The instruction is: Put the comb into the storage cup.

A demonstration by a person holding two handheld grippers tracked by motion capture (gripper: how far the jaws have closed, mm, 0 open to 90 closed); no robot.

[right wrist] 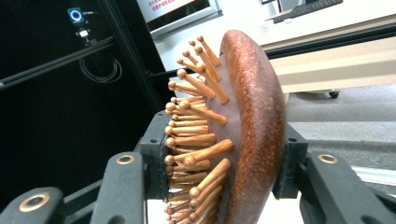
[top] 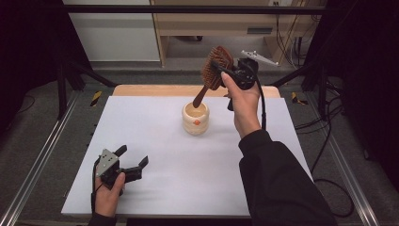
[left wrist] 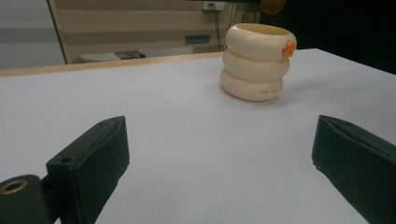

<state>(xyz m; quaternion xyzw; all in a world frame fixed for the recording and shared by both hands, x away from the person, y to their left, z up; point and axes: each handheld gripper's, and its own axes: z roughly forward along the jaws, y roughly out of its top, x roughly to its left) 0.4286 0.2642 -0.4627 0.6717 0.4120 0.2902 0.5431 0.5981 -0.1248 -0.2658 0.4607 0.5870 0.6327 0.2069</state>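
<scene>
A brown wooden hairbrush [top: 214, 70] hangs over the table's far middle, handle down, its tip at the mouth of a cream ringed cup [top: 196, 118] with a small orange mark. My right gripper [top: 225, 69] is shut on the brush head. In the right gripper view the brush [right wrist: 243, 135] stands between the jaws, its wooden pins pointing left. My left gripper [top: 134, 159] rests open near the table's front left with nothing between its fingers [left wrist: 91, 163]. The cup [left wrist: 258, 61] stands ahead of it, to the right, well apart.
The white table top [top: 155, 136] has a wooden strip [top: 150, 90] along its far edge. Black frame bars and metal rails run along both sides. Cables lie on the floor at the right. A cabinet stands beyond the table.
</scene>
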